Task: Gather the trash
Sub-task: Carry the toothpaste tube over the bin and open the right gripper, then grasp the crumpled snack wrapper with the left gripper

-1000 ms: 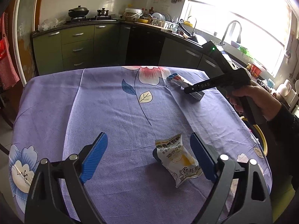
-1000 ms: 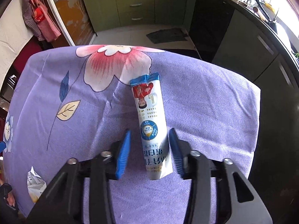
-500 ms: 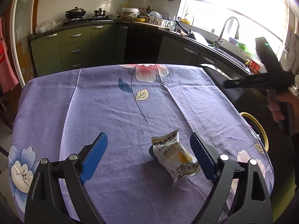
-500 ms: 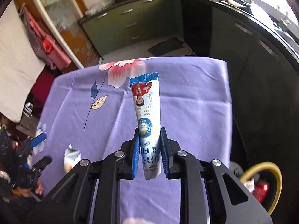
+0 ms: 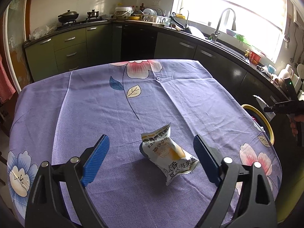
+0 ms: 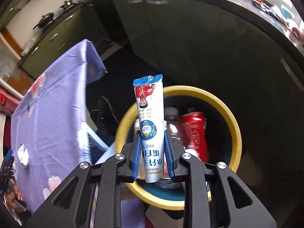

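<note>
A crumpled white and yellow snack packet (image 5: pixel 167 152) lies on the purple flowered tablecloth (image 5: pixel 95 104), between the wide-open jaws of my left gripper (image 5: pixel 150 137) and nearer the right pad, untouched. My right gripper (image 6: pixel 152 133) grips a long white and blue wrapper (image 6: pixel 150 104) by its lower end, pads against both sides, the jaws just opening. It hangs off the table, over the yellow-rimmed bin (image 6: pixel 233 129). In the left wrist view that gripper (image 5: pixel 281 107) shows at the far right, beyond the bin rim (image 5: pixel 266 121).
The bin holds a crushed red can (image 6: pixel 195 131) and a clear bottle. It stands on the floor by the table's right edge. Dark kitchen cabinets and a sink counter (image 5: pixel 218 41) run behind. A shoe (image 6: pixel 102 110) is on the floor beside the bin.
My right gripper shut on the long wrapper, lifted it off the cloth and swung it off the table's right edge to above the bin. The left gripper stayed open around the snack packet.
</note>
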Motion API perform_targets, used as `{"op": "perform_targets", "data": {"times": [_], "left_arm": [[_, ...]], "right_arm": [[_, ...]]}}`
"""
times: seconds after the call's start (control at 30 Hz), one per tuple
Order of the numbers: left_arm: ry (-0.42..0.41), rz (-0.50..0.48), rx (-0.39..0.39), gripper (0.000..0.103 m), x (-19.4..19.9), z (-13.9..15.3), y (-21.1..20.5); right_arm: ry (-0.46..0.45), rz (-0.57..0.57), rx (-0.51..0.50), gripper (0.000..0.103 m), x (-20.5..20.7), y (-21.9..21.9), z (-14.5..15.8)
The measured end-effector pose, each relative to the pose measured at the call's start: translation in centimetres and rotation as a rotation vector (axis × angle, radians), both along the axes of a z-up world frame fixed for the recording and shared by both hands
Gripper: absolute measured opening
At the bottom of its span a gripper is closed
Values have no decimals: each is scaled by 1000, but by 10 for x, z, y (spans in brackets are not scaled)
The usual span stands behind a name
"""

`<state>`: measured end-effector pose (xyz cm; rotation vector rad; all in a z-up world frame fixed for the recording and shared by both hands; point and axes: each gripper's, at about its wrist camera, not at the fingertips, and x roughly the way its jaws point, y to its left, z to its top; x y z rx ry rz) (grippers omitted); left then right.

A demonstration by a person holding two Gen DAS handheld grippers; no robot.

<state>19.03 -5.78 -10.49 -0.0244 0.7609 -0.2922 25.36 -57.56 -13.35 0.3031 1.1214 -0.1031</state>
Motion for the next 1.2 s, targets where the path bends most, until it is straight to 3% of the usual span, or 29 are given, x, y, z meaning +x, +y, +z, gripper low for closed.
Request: {"op": "perform_targets", "data": {"times": [0.03, 0.07, 0.1, 0.17, 0.3, 0.67, 1.03, 1.2], "left_arm": [[0, -2, 0, 85, 0, 0, -1], [0, -4, 0, 85, 0, 0, -1], [-1, -6, -1, 85, -1, 0, -1], [-1, -11, 0, 85, -2, 1, -2], [10, -21, 2, 86, -2, 0, -5], [103, 2, 60, 89, -2, -11, -28], [295, 149, 16, 88, 33, -38, -26], [297, 162, 57, 87, 32, -42, -31]], "right_arm": [[7, -17, -5, 27, 0, -6, -5], [12, -37, -22, 30, -1, -13, -9], [12, -60, -38, 40, -3, -20, -12], [-7, -124, -89, 44, -12, -28, -10], [-88, -121, -19, 52, -40, -11, -3], [-173, -34, 47, 57, -99, 49, -11], [-233, 64, 50, 58, -103, 51, -7], [-252, 86, 63, 59, -105, 49, -7]]}}
